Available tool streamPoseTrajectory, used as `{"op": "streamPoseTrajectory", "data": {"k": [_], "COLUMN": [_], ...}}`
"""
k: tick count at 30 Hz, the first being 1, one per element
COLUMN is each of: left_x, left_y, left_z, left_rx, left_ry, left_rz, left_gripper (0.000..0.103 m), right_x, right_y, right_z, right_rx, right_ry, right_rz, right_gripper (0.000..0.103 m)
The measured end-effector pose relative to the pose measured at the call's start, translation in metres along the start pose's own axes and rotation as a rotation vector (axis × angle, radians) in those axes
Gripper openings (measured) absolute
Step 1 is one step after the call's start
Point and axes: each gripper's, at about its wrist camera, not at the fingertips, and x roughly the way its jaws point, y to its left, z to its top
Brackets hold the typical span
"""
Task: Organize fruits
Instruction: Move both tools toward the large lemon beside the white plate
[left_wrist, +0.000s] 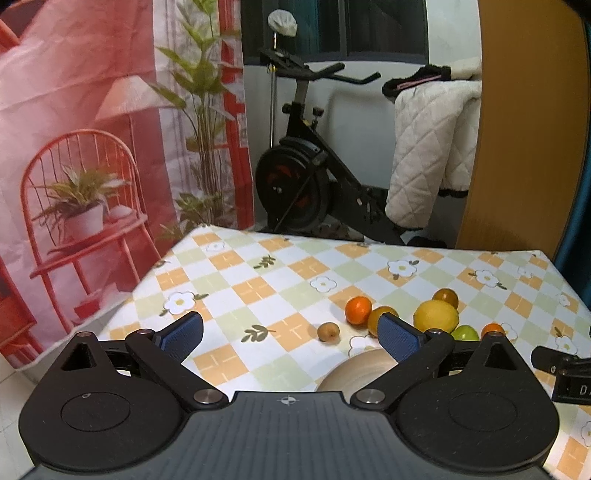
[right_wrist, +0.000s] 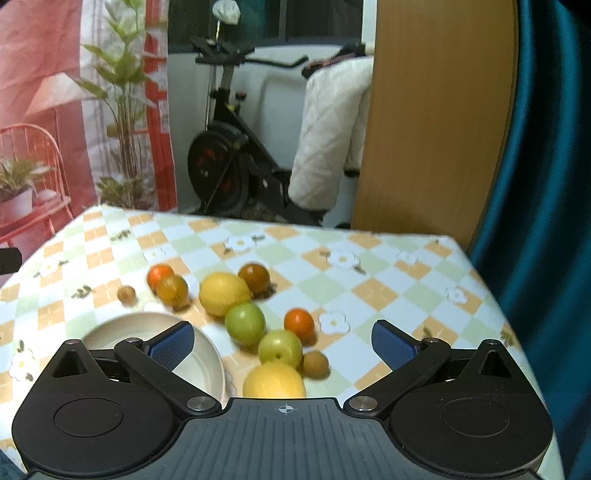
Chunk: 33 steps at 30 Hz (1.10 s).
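1. Checked cloth in orange, green and white with flower prints covers the table; both grippers are held above its near edge.
2. Nearest, the left gripper is seen with its blue-padded jaws spread wide and nothing between them; the right gripper is likewise spread wide and empty.
3. Just beyond the left gripper, a cream plate is seen lying empty on the cloth; its rim is partly hidden by the fingers.
4. Beside the plate, a yellow lemon is seen closest to the right gripper, with a small brown kiwi and a green fruit touching or just beside it.
5. Further on, a second green fruit and a small orange are seen; a larger lemon lies behind them.
6. Further still, a dark amber fruit, another amber fruit, an orange and a lone kiwi are scattered.
7. Beyond the table, an exercise bike, a quilted white blanket and a printed red backdrop are seen.
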Motion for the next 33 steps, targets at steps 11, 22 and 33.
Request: {"op": "streamPoseTrajectory", "data": {"k": [11, 22, 33], "left_x": [0.035, 0.049, 0.060], "left_y": [0.002, 0.002, -0.004], "left_z": [-0.009, -0.013, -0.016], "left_rx": [0.000, -0.022, -0.009], "left_ry": [0.088, 0.129, 0.123], "left_rz": [-0.017, -0.088, -0.120], "left_gripper": [0.082, 0.055, 0.052], "right_x": [0.032, 0.042, 0.050], "right_y": [-0.018, -0.021, -0.021], "right_z": [-0.020, -0.023, -0.028], "right_rx": [0.031, 0.032, 0.010], "right_ry": [0.049, 0.060, 0.062], "right_rz": [0.012, 0.017, 0.029], "right_gripper": [0.099, 0.094, 0.088]}}
